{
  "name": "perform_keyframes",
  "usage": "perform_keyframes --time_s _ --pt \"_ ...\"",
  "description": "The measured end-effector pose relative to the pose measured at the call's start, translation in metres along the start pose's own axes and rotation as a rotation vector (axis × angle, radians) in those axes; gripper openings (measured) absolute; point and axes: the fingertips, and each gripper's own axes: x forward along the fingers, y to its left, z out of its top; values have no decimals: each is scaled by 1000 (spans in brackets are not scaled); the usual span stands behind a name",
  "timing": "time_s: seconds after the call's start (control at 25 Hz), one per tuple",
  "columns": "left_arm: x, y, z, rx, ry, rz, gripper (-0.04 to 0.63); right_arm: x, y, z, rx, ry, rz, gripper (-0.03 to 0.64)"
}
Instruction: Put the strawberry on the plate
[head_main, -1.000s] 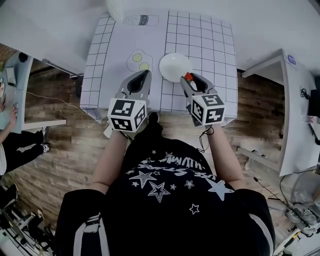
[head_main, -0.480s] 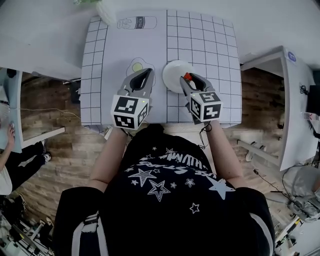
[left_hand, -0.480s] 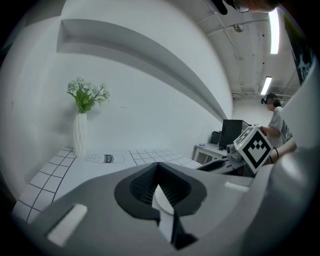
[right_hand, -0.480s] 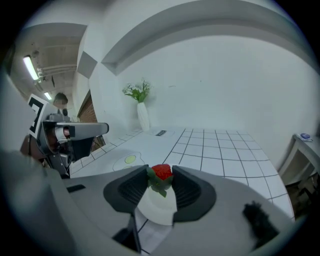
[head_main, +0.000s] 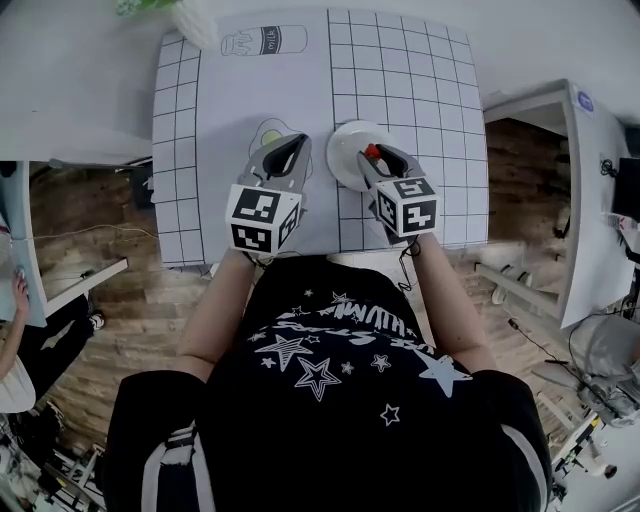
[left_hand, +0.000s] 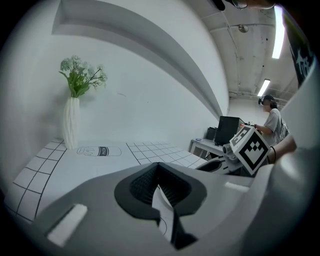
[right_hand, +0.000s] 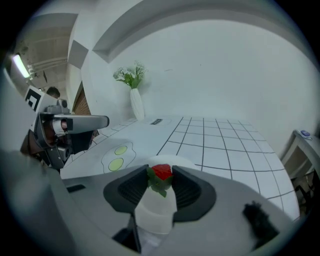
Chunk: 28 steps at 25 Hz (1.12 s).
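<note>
Two grippers hang over the near part of the tabletop (head_main: 400, 80). The right gripper (head_main: 378, 160) has its jaws fairly wide and clamped on the strawberry (right_hand: 162, 172), one pad on each side, red body up and green leaves hanging below. The strawberry sits over the plate (head_main: 342, 155), a little right of its middle; whether it touches the plate cannot be told. The left gripper (head_main: 298, 142) is empty: its jaws meet at the tips, with only a sliver of tabletop showing through the gap behind them. Its tips lie over the near right edge of the egg drawing (head_main: 270, 130), just left of the plate. A vase (left_hand: 71, 122) of flowers stands at the far left, beside the milk drawing (head_main: 250, 42).

Against a second ago, both grippers have gone farther in over the tabletop. The strawberry was then at the plate's near right rim and is now well inside it. The left gripper was short of the egg drawing and now overlaps it. The right gripper's hold on the strawberry is unchanged, and the left's jaws are as they were.
</note>
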Motion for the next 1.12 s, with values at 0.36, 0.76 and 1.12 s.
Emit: perform_keyframes --time_s 0.36,0.76,1.12 --pt "7 8 -11 -21 29 -13 9 21 -2 -15 -9 79 -1 156" --pt "6 11 -14 -26 34 -13 9 28 -1 -28 -55 150 -12 158" --pt "2 8 -12 -35 6 -18 9 29 -2 -29 -96 166 -23 158"
